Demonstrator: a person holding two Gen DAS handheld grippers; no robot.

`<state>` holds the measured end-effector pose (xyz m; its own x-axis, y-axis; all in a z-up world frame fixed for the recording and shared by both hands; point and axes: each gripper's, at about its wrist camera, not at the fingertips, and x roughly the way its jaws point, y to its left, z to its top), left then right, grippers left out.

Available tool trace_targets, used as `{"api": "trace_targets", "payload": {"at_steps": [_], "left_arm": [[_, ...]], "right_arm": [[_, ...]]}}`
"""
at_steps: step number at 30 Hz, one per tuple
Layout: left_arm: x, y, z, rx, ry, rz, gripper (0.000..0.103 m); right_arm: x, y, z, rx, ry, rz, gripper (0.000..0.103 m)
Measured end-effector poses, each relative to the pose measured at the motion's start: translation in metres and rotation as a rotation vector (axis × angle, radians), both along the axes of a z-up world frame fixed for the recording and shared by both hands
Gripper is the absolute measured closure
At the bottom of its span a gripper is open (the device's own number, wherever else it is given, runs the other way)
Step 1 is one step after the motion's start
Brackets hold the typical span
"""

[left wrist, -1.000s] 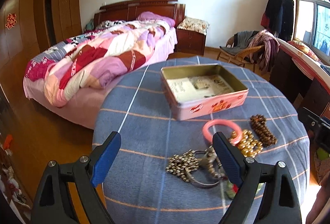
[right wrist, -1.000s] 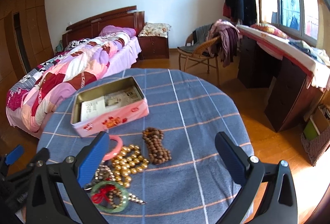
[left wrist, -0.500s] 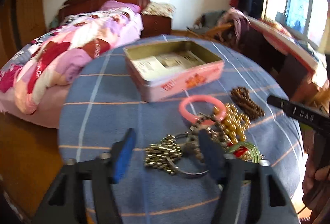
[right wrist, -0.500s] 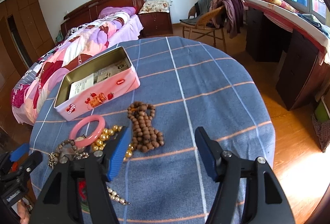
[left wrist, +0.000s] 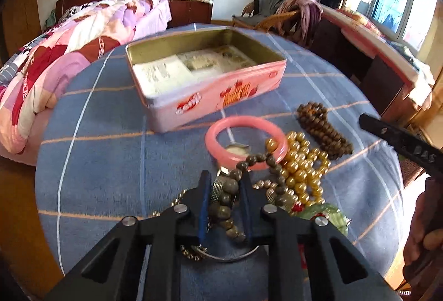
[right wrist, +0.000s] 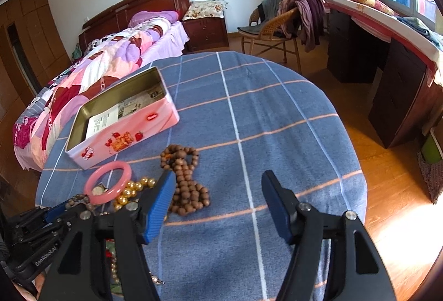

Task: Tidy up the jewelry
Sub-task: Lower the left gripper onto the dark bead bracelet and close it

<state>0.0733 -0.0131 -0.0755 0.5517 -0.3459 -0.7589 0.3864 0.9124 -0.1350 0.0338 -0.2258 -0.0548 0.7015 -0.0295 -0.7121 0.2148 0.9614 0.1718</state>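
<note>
- We are closing the left gripper (left wrist: 223,184) on a strand of dark olive-brown round beads (left wrist: 231,191); its blue-padded fingers (left wrist: 204,206) are pinching the strand between them, with a metal mesh watch band (left wrist: 217,188) squeezed in just beside it.
- We are holding the right gripper (right wrist: 218,201) above the near-right part of the round table with the blue checked cloth (right wrist: 277,112); its fingers are spread wide and gripping nothing.
- The jewelry pile is lying by the table's near edge: a pink glossy bangle (left wrist: 246,144), a cluster of golden-yellow beads (left wrist: 301,168), a coiled brown wooden bead bracelet (right wrist: 184,182) and a green bangle with red thread (left wrist: 321,213), the last mostly hidden by the gripper.
- The open pink rectangular tin (left wrist: 210,79), lined with printed paper, is sitting toward the table's far-left side, well apart from the held strand; we judge it the likely destination.
- Risk: the dark strand is draping over the pink bangle and touching the golden beads, so lifting may drag them along or scatter them toward the near edge.
- Risk: the watch band is sharing the pinch, so two items may be coming up together, and either may slip free mid-carry.
- Risk: round beads offer the pads little flat surface, so the strand may roll out of the grip.
- Whether the strand is knotted with the silver chain under the gripper, we cannot tell.
</note>
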Motion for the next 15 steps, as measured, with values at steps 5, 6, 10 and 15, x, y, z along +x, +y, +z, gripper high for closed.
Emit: {"api": "trace_targets", "payload": {"at_steps": [5,6,10,15], "left_arm": [[0.002,0.009,0.017,-0.081,-0.05,0.003,0.088],[0.003,0.01,0.018,-0.084,-0.053,0.009,0.088],[0.004,0.016,0.023,-0.136,-0.063,0.01,0.088],[0.004,0.028,0.031,-0.187,-0.087,0.025,0.088]], "right_arm": [[0.005,-0.002,-0.003,0.009,0.013,0.001,0.035],[0.006,-0.002,-0.004,0.01,0.018,0.001,0.035],[0.01,0.0,-0.007,0.017,0.028,0.012,0.035],[0.014,-0.001,-0.01,0.032,0.042,0.02,0.035]]}}
